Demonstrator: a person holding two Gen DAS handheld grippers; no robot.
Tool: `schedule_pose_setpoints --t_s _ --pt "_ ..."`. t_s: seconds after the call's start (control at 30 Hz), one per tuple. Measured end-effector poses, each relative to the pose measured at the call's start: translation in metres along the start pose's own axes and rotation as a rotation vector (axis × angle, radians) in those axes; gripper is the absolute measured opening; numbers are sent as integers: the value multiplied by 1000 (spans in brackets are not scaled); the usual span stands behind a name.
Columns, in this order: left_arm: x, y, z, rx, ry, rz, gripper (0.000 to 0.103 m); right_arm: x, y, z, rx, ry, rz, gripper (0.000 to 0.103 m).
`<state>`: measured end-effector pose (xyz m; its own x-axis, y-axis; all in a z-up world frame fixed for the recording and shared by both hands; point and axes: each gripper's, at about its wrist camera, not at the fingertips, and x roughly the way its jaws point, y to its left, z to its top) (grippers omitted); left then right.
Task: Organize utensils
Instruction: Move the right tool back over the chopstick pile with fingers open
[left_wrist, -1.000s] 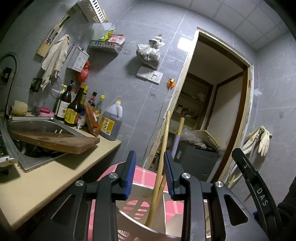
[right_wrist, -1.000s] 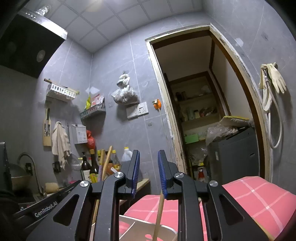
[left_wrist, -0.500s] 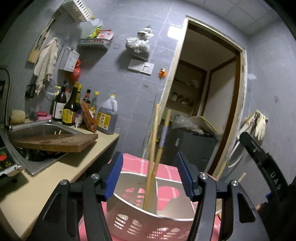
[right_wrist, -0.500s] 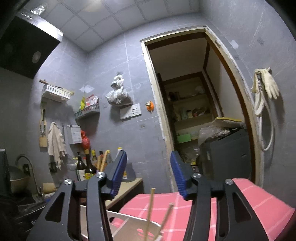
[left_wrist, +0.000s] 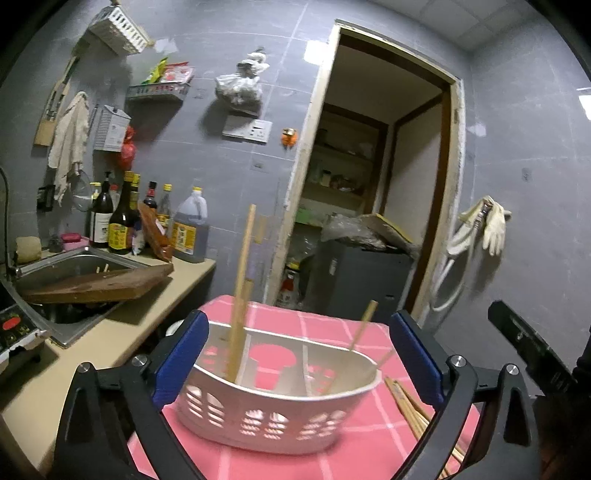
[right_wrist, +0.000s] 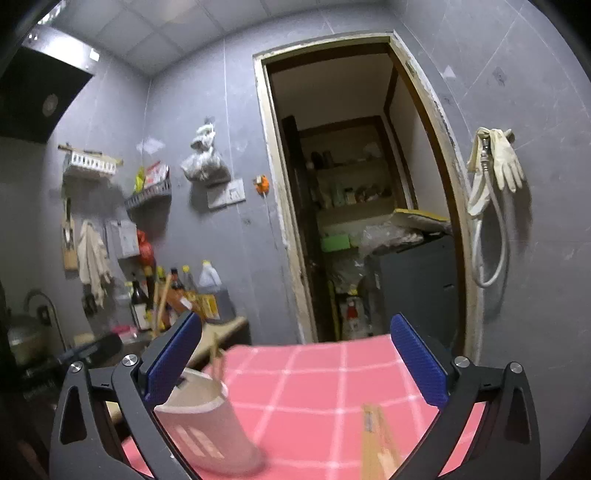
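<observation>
White slotted utensil basket (left_wrist: 273, 417), upright wooden chopsticks (left_wrist: 242, 291) inside

A lived-in home kitchen: grey tiled walls, a steel sink (left_wrist: 70, 266) sunk into the desk (left_wrist: 110, 332), sauce bottles (left_wrist: 122, 218) lined against the wall, a range hood (right_wrist: 33, 99), and a pantry doorway (left_wrist: 373, 184) with stocked shelves.

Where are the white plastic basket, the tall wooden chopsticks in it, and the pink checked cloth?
white plastic basket (left_wrist: 273, 424), left wrist view, front wall
tall wooden chopsticks (left_wrist: 242, 291), left wrist view, mid shaft
pink checked cloth (right_wrist: 314, 384), right wrist view, bare middle
</observation>
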<state>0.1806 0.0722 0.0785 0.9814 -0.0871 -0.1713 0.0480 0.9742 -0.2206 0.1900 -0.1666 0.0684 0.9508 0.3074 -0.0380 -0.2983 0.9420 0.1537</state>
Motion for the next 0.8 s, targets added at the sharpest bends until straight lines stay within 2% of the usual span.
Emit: schedule_pose_setpoints --t_s 0.23,0.47,0.67,0.8 --pt "-4 -36 -24 64 69 -44 101 -21 -32 -5 -102 132 -20 103" --pt "-2 -77 -50 107 135 -103 101 -36 -61 -14 -138 191 -52 103" --pt "13 -100 -70 137 208 -91 101 -36 -77 -26 -169 255 -43 103" --pt "30 -108 -84 143 277 -53 101 -23 -90 -36 -151 342 -34 103"
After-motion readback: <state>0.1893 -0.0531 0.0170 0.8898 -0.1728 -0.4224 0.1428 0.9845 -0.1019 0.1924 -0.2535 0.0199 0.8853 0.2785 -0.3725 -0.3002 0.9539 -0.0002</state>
